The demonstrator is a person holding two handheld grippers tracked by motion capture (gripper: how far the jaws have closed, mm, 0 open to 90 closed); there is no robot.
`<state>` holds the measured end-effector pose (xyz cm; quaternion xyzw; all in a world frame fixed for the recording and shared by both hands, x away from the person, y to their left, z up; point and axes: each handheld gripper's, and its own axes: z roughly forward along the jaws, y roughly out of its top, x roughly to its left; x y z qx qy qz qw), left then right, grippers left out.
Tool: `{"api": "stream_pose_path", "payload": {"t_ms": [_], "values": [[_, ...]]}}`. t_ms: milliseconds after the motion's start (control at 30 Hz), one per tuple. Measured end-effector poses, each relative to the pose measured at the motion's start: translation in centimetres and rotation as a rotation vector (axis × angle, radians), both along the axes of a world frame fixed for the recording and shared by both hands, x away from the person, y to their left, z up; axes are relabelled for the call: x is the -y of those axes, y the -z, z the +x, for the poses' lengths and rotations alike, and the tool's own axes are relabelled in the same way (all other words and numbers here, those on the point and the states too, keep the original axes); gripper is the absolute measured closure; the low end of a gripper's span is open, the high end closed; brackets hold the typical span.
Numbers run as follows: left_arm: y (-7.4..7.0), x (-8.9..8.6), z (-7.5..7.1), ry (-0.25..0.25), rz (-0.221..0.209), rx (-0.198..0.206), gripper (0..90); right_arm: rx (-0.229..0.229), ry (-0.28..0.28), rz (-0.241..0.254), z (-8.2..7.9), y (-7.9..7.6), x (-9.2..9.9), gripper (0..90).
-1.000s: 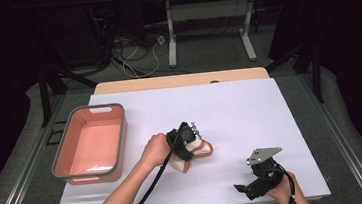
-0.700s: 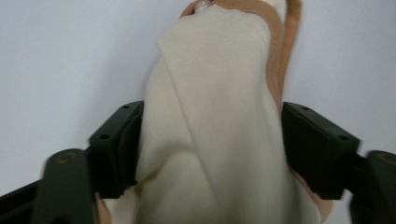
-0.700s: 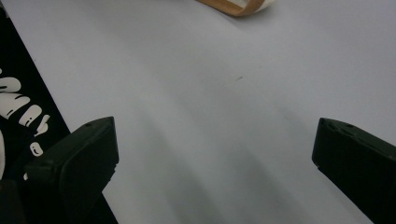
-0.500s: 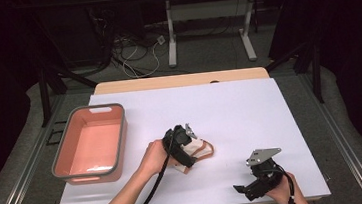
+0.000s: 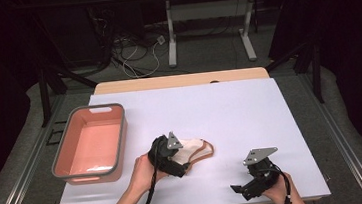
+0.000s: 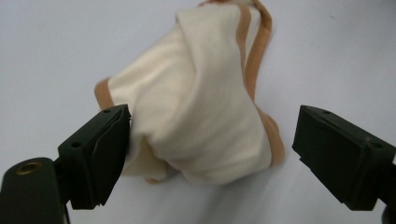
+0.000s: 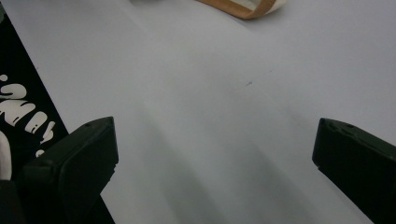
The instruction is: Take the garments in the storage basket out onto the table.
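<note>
cloth [image 6: 201,116] top cut off by frame edge, near part perhaps under left gripper [image 5: 170,159]

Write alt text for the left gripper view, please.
A crumpled cream cloth with tan trim lies on a white table, between the two black pads of the left tongs. The tongs are open: the left pad is at the cloth's edge, the right one stands apart.

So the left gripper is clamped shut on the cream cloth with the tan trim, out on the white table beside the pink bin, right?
Not quite. The left gripper is open, not clamped: the left gripper view shows its jaws spread wide, having just been opening, with the cream cloth lying loose between them. The rest holds: the cloth lies on the white table beside the pink bin.
</note>
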<state>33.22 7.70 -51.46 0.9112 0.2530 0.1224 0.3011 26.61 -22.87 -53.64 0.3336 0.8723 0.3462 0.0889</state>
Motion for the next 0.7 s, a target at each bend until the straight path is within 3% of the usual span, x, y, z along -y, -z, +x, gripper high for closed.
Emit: {"api": "stream_pose_path", "payload": {"t_ms": [433, 700], "values": [[0.8, -3.2, -1.7, -0.045, -0.015, -0.008, 11.6, 0.012, -0.001, -0.024, 0.6, -0.2, -0.8, 0.0], [0.9, -4.1, -2.1, -0.063, -0.021, -0.007, 11.6, 0.025, 0.006, -0.027, 2.0, -0.9, -1.9, 0.1]]}}
